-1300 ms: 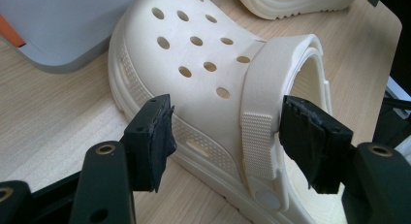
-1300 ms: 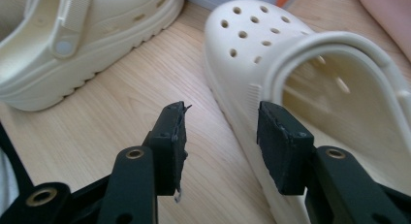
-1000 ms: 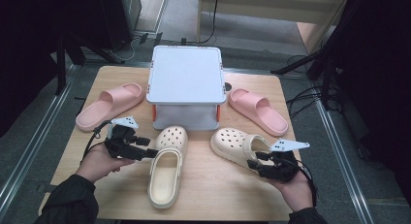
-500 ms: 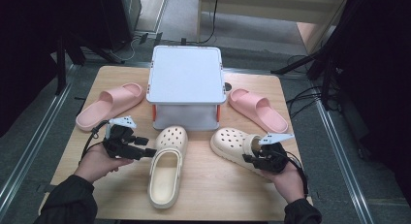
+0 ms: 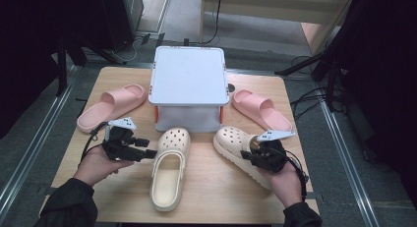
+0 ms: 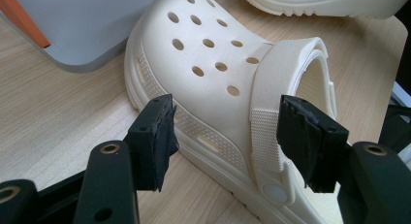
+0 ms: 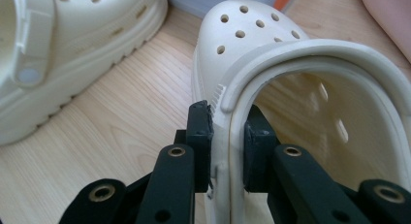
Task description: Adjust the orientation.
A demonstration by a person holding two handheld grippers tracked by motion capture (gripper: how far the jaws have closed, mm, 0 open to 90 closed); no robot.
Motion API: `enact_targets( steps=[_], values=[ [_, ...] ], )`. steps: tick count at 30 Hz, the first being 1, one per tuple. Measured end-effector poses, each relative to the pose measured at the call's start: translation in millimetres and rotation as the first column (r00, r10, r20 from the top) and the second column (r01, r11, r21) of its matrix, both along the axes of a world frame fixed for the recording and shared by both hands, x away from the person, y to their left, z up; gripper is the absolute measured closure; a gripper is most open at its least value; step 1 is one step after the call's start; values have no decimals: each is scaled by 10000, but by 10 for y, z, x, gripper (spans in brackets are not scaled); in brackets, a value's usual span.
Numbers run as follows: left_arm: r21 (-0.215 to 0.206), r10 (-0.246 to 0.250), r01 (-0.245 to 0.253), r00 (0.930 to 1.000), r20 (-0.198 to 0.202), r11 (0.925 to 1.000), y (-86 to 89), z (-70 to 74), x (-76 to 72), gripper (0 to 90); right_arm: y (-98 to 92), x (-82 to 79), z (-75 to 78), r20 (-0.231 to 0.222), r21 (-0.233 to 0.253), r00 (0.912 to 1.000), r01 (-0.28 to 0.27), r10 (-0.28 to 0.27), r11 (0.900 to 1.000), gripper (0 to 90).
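Note:
Two cream clogs lie on the wooden table (image 5: 216, 192) in front of a box. My left gripper (image 5: 147, 153) stands open just left of the left clog (image 5: 169, 168). In the left gripper view the left gripper (image 6: 225, 136) has its jaws wide apart, facing the left clog's (image 6: 218, 64) side and strap without touching it. At the back of the right clog (image 5: 235, 142) my right gripper (image 5: 253, 156) grips the side wall. The right gripper (image 7: 228, 122) is shut on the rim of the right clog (image 7: 252, 44), one pad inside, one outside.
A grey-white lidded box (image 5: 188, 84) with orange latches stands mid-table behind the clogs. One pink slide (image 5: 110, 106) lies at its left, another pink slide (image 5: 260, 109) at its right. The table's front edge is close behind both hands.
My right gripper has moved left and forward onto the right clog and shut on its rim. The left gripper has barely moved and stays open.

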State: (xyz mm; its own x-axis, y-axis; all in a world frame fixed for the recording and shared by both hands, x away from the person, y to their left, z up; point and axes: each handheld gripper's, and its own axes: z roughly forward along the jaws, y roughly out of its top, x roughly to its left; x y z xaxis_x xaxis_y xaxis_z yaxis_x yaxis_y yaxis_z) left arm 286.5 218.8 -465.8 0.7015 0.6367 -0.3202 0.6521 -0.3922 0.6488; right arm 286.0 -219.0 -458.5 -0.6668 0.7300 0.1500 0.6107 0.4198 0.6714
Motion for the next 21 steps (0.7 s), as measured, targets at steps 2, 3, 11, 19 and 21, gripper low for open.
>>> enact_targets(
  steps=[2, 3, 11, 19, 21],
  values=[
    [11, 23, -23, 10000, -7, 10000, -1, 1, -2, 388, 62, -26, 33, 19, 117, 10000, 36, -36, 9999, 776],
    [40, -1, 1, 10000, 21, 10000, -2, 0, -2, 389, 107, -46, 52, 44, 172, 10000, 62, -63, 9998, 776],
    [76, -79, 77, 9999, 146, 9999, -8, 1, -10, 406, 420, -129, 64, 1, -7, 10000, 24, -24, 10000, 775],
    [167, -322, 318, 9992, 248, 9994, -21, 3, -33, 578, 627, -174, -64, -245, -400, 9997, -30, 20, 9992, 774],
    [211, -318, 314, 9993, 218, 9993, -28, -3, -34, 590, 645, -183, -69, -292, -410, 9996, 5, -17, 9992, 774]
  ],
)
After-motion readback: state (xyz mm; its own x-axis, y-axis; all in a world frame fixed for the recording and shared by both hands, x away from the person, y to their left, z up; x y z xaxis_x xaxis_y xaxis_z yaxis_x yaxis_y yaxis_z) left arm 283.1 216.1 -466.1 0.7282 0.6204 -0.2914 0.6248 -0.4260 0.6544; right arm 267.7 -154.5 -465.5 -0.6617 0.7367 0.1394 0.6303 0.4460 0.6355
